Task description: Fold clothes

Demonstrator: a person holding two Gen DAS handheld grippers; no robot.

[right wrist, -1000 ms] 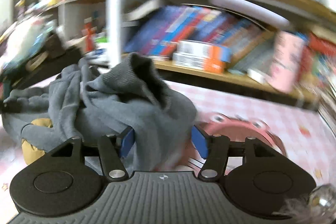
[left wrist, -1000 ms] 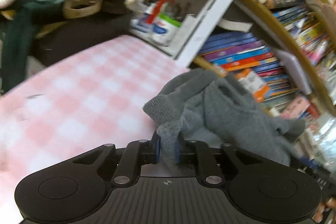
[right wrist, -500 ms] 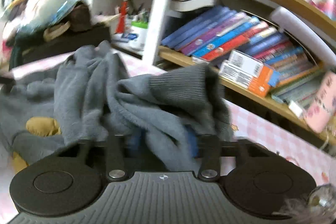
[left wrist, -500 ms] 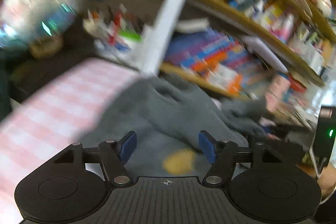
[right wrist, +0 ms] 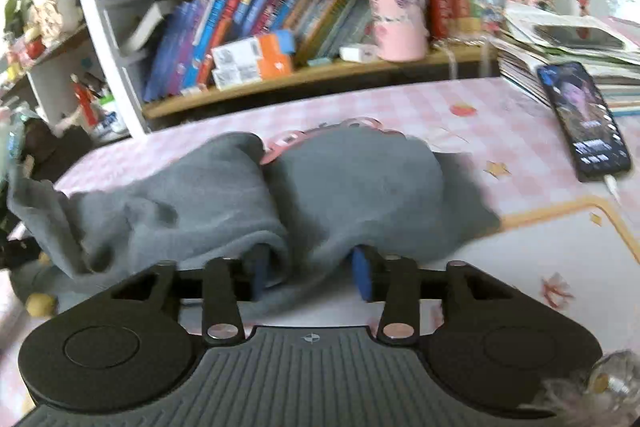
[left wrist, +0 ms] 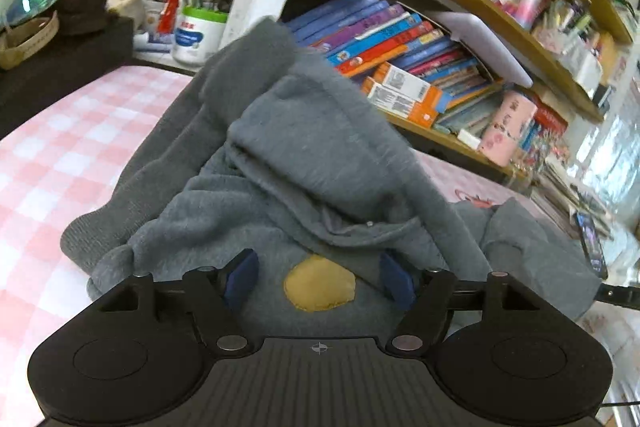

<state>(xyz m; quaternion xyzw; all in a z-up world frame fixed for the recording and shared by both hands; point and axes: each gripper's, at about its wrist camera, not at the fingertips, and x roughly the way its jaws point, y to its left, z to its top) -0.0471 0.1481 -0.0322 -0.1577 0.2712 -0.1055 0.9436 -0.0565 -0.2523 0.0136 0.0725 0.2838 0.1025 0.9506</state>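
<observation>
My left hand-held gripper (left wrist: 318,281), clamped on a fold one second ago, now stands open over the grey sweatshirt (left wrist: 304,163) and its yellow patch (left wrist: 319,283), heaped on the pink checked worktop (left wrist: 60,147). My right hand-held gripper (right wrist: 314,273) has swung toward the phone (right wrist: 582,119); its blue pads (right wrist: 362,273) stand apart with cloth draped between, and I cannot tell if it grips.

We see a pink checked tablecloth (right wrist: 400,103) below wooden shelves of books (left wrist: 384,39). A pink cup (right wrist: 396,11) stands among them, and a phone (right wrist: 584,119) lies near stacked papers.
</observation>
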